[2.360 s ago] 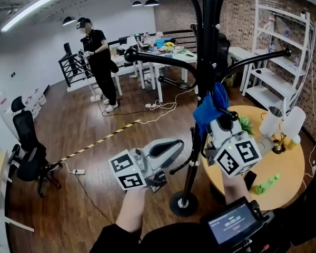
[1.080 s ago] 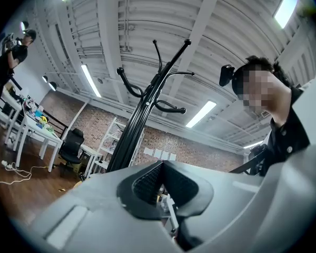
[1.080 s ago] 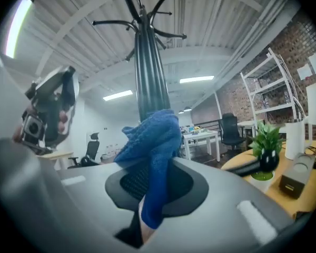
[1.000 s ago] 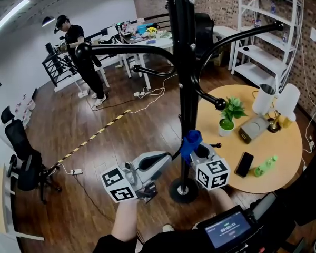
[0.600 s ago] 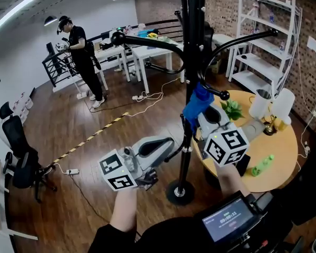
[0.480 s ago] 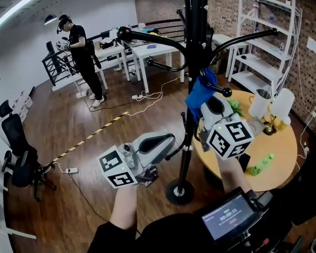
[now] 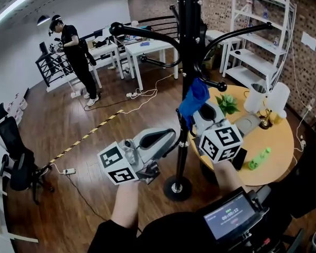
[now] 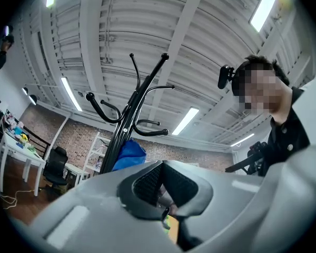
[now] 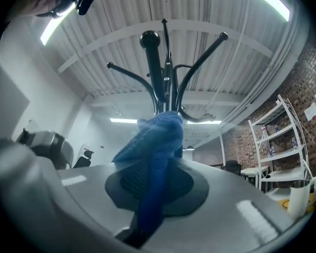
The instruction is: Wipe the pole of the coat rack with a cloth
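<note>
The right gripper (image 7: 200,111) is seen closed on a crumpled blue cloth (image 7: 194,98), which is pinched between its jaws and bunches out above them in the right gripper view (image 9: 156,141). The cloth is held against the black metal pole of the coat rack (image 7: 187,46), just below a short hooked arm with a ball end. Beyond the jaws, the pole (image 9: 153,73) is seen rising to its curved arms.

The left gripper (image 7: 166,137) is held lower and to the left of the right one, close beside the pole but apart from it. Its jaws are brought together with nothing between them (image 8: 160,186). The pole and the blue cloth (image 8: 128,154) are seen just past its tips.

Below both grippers, the round black base of the rack (image 7: 177,187) stands on the dark wood floor. To the right of the right gripper, a round wooden tabletop (image 7: 278,151) carries a small green potted plant (image 7: 227,103), a green plastic bottle (image 7: 256,159) and two white cylinders (image 7: 278,96). Far off to the left, a person in black clothing (image 7: 73,49) is seen standing.
</note>
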A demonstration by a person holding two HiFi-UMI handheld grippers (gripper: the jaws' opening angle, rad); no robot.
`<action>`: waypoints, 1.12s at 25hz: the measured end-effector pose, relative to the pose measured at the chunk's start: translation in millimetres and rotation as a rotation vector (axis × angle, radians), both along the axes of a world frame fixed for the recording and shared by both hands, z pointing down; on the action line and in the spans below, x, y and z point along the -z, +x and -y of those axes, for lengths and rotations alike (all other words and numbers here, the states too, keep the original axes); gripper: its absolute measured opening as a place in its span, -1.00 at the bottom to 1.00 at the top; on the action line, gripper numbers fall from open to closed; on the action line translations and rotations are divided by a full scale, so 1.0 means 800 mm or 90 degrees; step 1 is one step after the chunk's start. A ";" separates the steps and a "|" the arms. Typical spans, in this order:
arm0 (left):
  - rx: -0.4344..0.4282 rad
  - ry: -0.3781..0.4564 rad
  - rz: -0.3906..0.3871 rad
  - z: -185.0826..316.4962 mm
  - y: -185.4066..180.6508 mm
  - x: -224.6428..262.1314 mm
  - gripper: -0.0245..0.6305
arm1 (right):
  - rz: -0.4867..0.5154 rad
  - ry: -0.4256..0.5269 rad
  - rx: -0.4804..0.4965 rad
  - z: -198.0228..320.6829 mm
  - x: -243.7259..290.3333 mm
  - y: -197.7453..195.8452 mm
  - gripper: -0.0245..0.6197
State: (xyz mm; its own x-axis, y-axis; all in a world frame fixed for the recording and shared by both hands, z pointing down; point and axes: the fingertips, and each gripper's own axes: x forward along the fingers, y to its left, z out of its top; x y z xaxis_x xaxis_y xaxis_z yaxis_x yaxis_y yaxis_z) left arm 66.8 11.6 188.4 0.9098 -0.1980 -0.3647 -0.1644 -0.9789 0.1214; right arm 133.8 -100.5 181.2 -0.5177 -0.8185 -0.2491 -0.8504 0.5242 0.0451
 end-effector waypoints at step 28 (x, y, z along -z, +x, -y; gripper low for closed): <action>0.011 -0.093 0.056 0.018 0.002 -0.075 -0.93 | -0.024 -0.236 0.012 -0.001 -0.236 0.000 -0.78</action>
State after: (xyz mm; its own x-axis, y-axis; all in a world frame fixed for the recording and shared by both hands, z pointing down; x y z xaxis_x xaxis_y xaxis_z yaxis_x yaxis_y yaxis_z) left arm 68.1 -2.4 248.7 0.9330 -0.2583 -0.2507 -0.1967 -0.9491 0.2462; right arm 133.9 -99.6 369.8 -0.5372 -0.8394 0.0819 -0.8415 0.5269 -0.1197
